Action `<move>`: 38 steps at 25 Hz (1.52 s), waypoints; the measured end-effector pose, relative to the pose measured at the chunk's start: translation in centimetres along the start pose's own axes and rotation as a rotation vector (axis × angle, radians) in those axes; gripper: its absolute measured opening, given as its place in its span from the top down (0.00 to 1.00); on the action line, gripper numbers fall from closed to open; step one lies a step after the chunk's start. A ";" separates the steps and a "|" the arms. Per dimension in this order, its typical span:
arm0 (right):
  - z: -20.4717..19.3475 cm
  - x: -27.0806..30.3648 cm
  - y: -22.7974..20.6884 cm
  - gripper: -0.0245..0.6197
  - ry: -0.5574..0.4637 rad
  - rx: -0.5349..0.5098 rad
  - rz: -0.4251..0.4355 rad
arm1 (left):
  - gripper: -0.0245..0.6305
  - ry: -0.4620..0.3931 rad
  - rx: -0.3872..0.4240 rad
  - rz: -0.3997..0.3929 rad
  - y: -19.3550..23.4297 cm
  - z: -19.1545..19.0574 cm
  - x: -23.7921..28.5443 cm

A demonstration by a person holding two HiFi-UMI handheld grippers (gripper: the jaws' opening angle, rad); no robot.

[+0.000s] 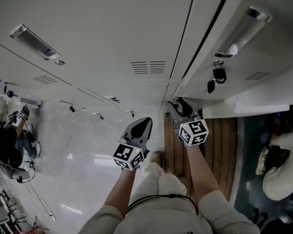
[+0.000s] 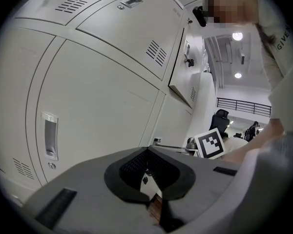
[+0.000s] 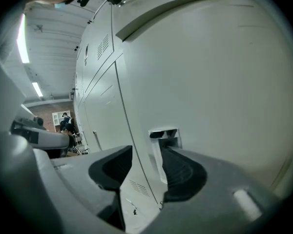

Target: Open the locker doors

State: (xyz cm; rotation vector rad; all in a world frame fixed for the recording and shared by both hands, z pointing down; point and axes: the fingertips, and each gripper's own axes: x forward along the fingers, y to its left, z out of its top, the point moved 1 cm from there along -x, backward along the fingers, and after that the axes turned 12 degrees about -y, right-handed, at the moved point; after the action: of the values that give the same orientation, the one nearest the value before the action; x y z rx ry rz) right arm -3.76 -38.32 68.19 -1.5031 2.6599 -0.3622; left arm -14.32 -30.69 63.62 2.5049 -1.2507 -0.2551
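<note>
The right tongs [image 3: 145, 156] are standing wide apart, straddling the free edge of a locker door [image 3: 215, 77] that is hanging ajar. They are not clamping it. The door's handle recess [image 3: 163, 133] is sitting just past the tip of the tong on the door's outer face. The left tongs [image 2: 147, 151] are resting together, gripping nothing. They are hovering just beside the right tongs and pointing at a closed locker door [image 2: 102, 106], whose handle [image 2: 49, 136] is lying off to their left.
</note>
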 end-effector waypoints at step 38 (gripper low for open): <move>-1.3 -15.0 1.8 0.77 -0.016 -0.091 -0.029 | 0.96 -0.020 0.020 0.040 -8.9 -3.3 -3.6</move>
State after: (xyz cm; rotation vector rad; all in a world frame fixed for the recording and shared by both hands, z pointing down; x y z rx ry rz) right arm 2.32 -24.40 68.14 -1.5636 2.6792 -0.2323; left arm -8.93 -22.11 63.51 2.4973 -1.3165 -0.2599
